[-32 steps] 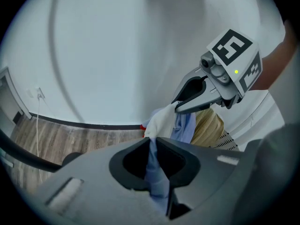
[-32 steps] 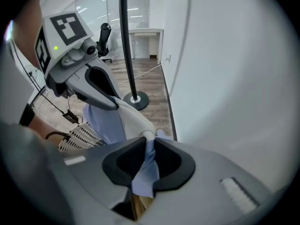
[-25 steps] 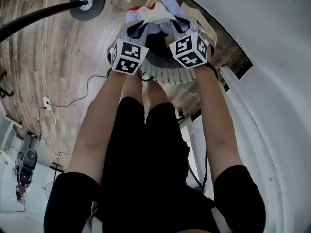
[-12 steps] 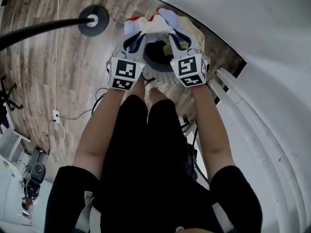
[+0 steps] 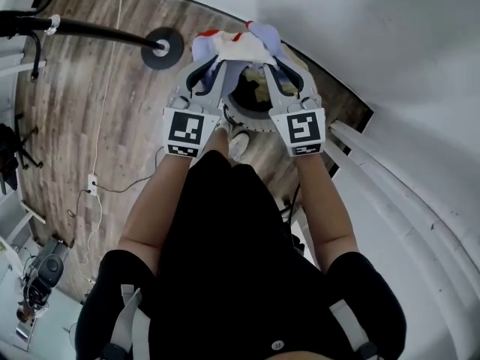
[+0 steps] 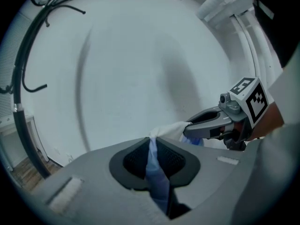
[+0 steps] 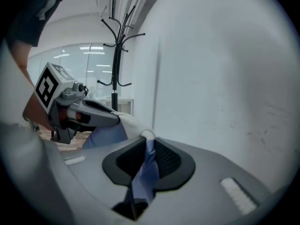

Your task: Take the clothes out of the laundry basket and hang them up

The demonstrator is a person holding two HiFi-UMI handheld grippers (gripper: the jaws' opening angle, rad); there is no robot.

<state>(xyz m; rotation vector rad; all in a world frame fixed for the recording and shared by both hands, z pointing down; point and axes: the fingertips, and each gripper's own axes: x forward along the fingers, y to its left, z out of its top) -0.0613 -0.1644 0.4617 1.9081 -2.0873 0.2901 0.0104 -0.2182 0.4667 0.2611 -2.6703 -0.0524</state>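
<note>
While the round ribbed laundry basket [image 5: 259, 122] sits below, the left gripper [image 5: 202, 64] and right gripper [image 5: 271, 62] pinch a soft bluish-white cloth [image 5: 232, 43]. The jaws are almost closed.

Head view steeply down, left and right gripper views close along jaws, all sharing the garment [image 5: 229, 45]

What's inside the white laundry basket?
Some pale yellowish cloth shows inside the laundry basket, which is dark. The white-and-blue garment held by the left tongs and right tongs covers the far part, so the rest is hidden.

Laundry basket [image 5: 251, 121] partly behind garment [image 5: 229, 45]
</note>
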